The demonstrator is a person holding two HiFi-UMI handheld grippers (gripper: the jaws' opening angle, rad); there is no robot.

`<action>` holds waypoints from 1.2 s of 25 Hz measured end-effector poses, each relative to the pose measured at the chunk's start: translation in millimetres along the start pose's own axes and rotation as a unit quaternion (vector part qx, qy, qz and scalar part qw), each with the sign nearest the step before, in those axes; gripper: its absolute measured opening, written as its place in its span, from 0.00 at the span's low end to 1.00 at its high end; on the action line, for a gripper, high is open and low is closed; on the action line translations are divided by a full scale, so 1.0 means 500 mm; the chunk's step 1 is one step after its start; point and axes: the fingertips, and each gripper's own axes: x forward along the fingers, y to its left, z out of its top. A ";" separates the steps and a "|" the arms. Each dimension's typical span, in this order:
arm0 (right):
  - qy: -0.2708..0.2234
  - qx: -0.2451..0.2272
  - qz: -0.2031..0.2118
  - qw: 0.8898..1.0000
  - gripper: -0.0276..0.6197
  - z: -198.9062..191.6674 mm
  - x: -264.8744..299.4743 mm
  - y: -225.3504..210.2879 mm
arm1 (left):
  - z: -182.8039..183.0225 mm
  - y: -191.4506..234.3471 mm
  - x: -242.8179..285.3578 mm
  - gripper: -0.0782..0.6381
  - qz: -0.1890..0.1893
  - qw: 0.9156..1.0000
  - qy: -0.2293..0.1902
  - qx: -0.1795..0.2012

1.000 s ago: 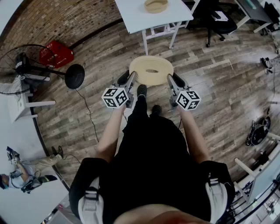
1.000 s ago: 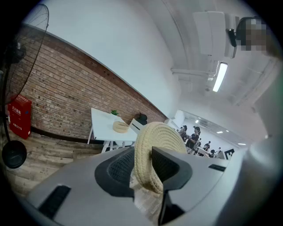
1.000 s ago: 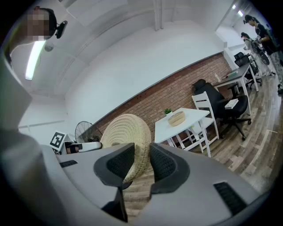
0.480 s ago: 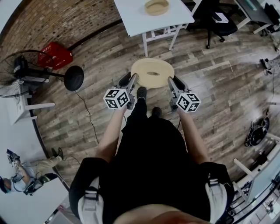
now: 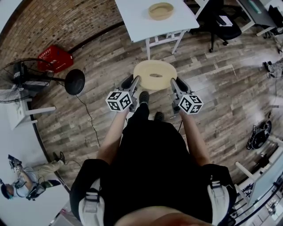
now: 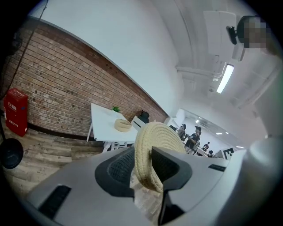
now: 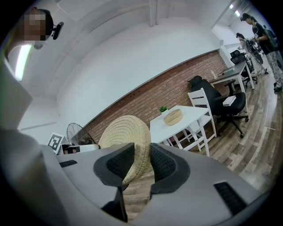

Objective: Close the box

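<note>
Left gripper [image 5: 135,81] and right gripper [image 5: 174,83] clamp opposite rims of woven lid [image 5: 150,68], above floor [image 5: 212,88]. Woven box [image 5: 161,10] on white surface [image 5: 137,17] ahead.

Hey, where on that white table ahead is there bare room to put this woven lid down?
The white table is bare left of the woven basket, out to its left edge, with a narrower strip along the near edge. Right of the basket is tight: the corner, then a black office chair.
</note>
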 end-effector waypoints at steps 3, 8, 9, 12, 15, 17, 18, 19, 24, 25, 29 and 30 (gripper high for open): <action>-0.003 0.002 -0.007 1.000 0.21 0.017 0.030 -0.008 | 0.016 0.020 0.024 0.29 -0.005 1.000 0.005 -0.002; -0.010 0.009 -0.018 1.000 0.21 0.042 0.079 -0.027 | 0.051 0.050 0.076 0.29 -0.017 1.000 0.010 0.001; -0.011 0.010 -0.021 1.000 0.21 0.044 0.089 -0.030 | 0.057 0.057 0.085 0.29 -0.019 1.000 0.011 0.001; -0.016 0.014 -0.029 0.999 0.21 0.054 0.118 -0.035 | 0.072 0.079 0.107 0.29 -0.026 1.000 0.017 0.004; -0.020 0.016 -0.036 0.999 0.21 0.066 0.146 -0.042 | 0.090 0.099 0.132 0.29 -0.033 0.999 0.021 0.005; -0.024 0.018 -0.042 0.999 0.21 0.074 0.163 -0.043 | 0.103 0.113 0.148 0.29 -0.039 0.999 0.024 0.005; -0.026 0.019 -0.046 0.998 0.21 0.077 0.171 -0.043 | 0.109 0.120 0.155 0.29 -0.042 0.999 0.026 0.005; -0.027 0.019 -0.049 0.998 0.21 0.080 0.178 -0.043 | 0.114 0.127 0.162 0.29 -0.045 0.999 0.029 0.005; -0.031 0.015 -0.064 0.997 0.21 0.101 0.200 -0.052 | 0.137 0.145 0.206 0.29 -0.064 0.997 0.036 0.010; -0.032 0.014 -0.068 0.997 0.21 0.104 0.204 -0.053 | 0.141 0.149 0.212 0.29 -0.068 0.997 0.037 0.010; -0.039 0.014 -0.082 0.996 0.21 0.114 0.219 -0.054 | 0.153 0.160 0.230 0.29 -0.083 0.996 0.043 0.009; -0.039 0.013 -0.084 0.996 0.21 0.117 0.223 -0.055 | 0.156 0.163 0.234 0.29 -0.086 0.995 0.044 0.009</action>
